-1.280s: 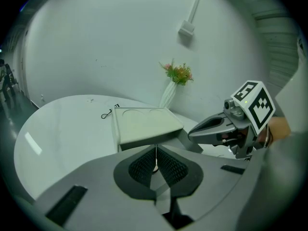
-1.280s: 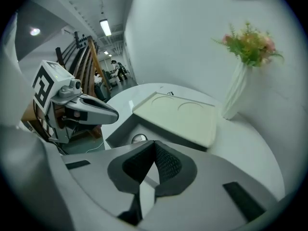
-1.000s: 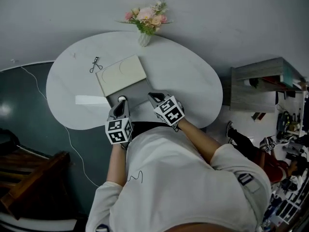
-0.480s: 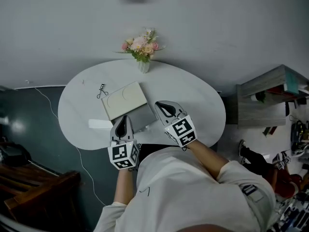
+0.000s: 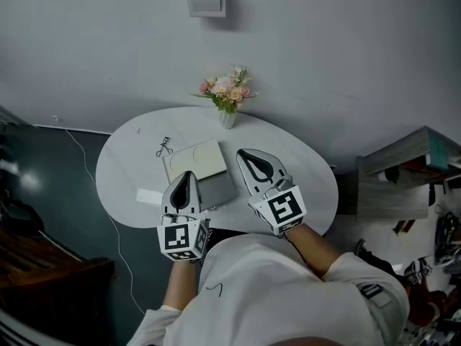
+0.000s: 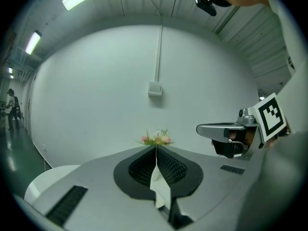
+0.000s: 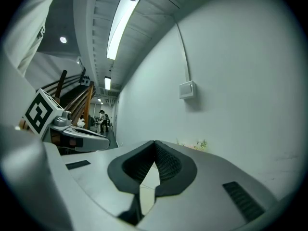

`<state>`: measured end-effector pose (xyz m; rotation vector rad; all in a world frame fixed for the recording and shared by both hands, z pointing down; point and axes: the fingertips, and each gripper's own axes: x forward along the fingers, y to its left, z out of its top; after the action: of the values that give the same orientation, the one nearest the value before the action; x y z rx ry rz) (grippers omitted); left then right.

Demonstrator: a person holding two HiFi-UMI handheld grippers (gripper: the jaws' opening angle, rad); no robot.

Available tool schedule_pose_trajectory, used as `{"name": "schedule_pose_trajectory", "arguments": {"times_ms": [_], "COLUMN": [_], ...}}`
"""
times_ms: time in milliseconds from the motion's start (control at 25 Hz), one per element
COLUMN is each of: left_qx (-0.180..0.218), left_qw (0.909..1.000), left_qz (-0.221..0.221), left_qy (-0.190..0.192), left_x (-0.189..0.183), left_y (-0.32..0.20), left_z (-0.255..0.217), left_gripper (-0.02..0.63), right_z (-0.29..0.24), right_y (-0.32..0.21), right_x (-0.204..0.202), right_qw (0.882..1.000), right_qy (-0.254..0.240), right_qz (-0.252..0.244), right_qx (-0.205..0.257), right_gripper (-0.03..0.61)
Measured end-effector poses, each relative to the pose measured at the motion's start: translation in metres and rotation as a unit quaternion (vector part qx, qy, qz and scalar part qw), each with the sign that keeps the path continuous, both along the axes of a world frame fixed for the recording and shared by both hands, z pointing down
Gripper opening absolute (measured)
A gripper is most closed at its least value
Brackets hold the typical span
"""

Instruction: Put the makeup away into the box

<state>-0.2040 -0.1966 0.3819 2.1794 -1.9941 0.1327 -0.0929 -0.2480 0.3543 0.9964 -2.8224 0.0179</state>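
The makeup box (image 5: 216, 190) lies on the white oval table (image 5: 295, 164), its cream lid (image 5: 194, 160) folded open to the back left. A black eyelash curler (image 5: 163, 147) lies left of the lid. A flat white item (image 5: 149, 196) rests near the table's left front edge. Both grippers are held up in front of the person, above the table's near side and pointing at the wall. My left gripper (image 5: 189, 176) (image 6: 155, 148) has its jaws pressed together with nothing in them. My right gripper (image 5: 245, 154) (image 7: 155, 146) is likewise shut and empty.
A small vase of pink flowers (image 5: 227, 96) stands at the table's far edge by the wall. A switch box (image 5: 207, 0) hangs on the wall above. A grey shelf unit (image 5: 403, 175) stands to the right. A thin cable (image 5: 86, 171) runs over the dark floor at the left.
Both grippers have risen from just over the box to well above the table and tipped up toward level. The table now looks smaller and the wall switch box has come into view.
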Motion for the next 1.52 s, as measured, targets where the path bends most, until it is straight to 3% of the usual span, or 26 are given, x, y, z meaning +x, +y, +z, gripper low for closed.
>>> {"name": "schedule_pose_trajectory", "arguments": {"times_ms": [360,1520], "left_qx": [0.028,0.015], "left_qw": [0.9996,0.9999], "left_qz": [0.008,0.005], "left_qy": [-0.006,-0.002], "left_x": [0.006,0.006], "left_y": [0.003,0.024], "left_z": [-0.027,-0.017], "left_gripper": [0.021,0.021], "right_z": [-0.019,-0.003], "right_y": [0.003,0.031], "right_x": [-0.001,0.0], "right_qw": [1.0,1.0], "right_qy": [-0.007,-0.009], "right_qz": [-0.001,-0.008], "right_qx": [0.014,-0.004], "right_gripper": [-0.003,-0.003]}}
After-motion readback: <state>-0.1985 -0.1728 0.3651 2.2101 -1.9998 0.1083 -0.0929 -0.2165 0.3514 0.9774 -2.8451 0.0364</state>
